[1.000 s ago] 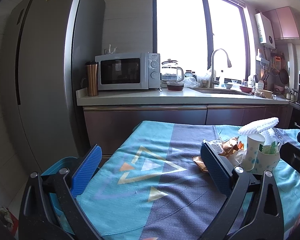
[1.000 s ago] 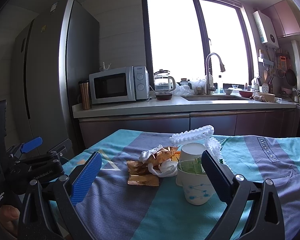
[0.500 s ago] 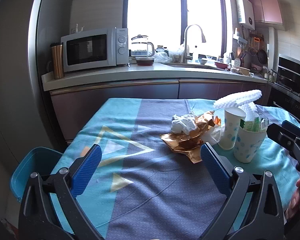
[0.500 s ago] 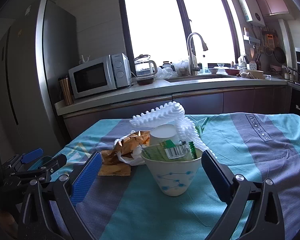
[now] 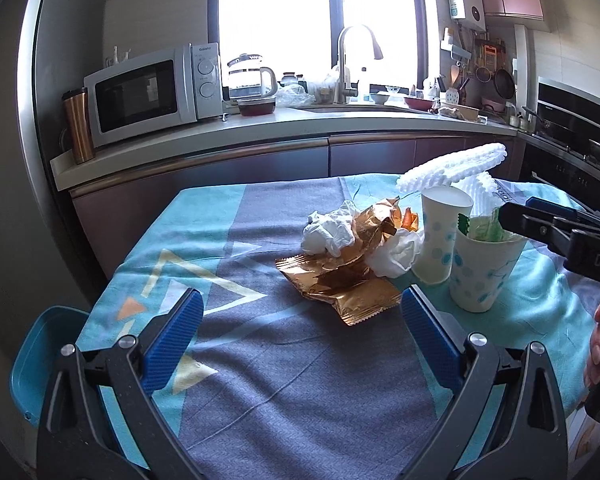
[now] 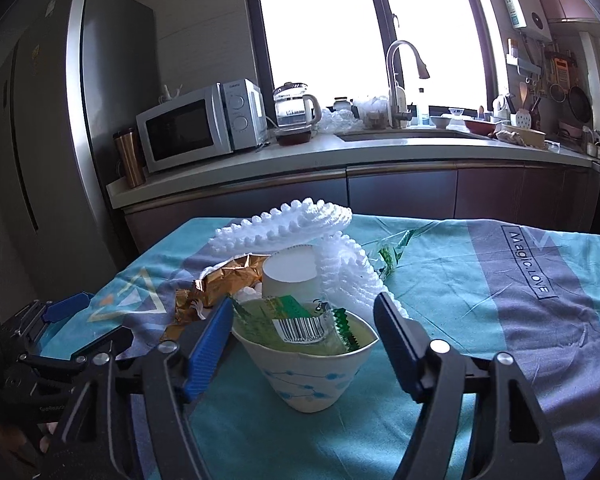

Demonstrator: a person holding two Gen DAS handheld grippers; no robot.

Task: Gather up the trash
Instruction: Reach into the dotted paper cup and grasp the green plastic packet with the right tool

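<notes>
Tablecloth (image 6: pixel 524 280) — "Magic.LOVE"; microwave (image 5: pixel 148 92) — "Galanz".

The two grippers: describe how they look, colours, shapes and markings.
Both the left gripper and right gripper have black skeletal plastic frames with triangular cut-outs, silver pivot screws and two ribbed blue finger pads. The right one's body shows white lettering in the left view.

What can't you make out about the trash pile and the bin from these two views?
- Upright paper cup: its depth below the green wrappers is hidden in both views.
- Inverted cup: right wrist view shows only its top, behind the wrappers.
- Blue bin: cut off by the tablecloth and the left hand-held gripper; contents unseen.
</notes>
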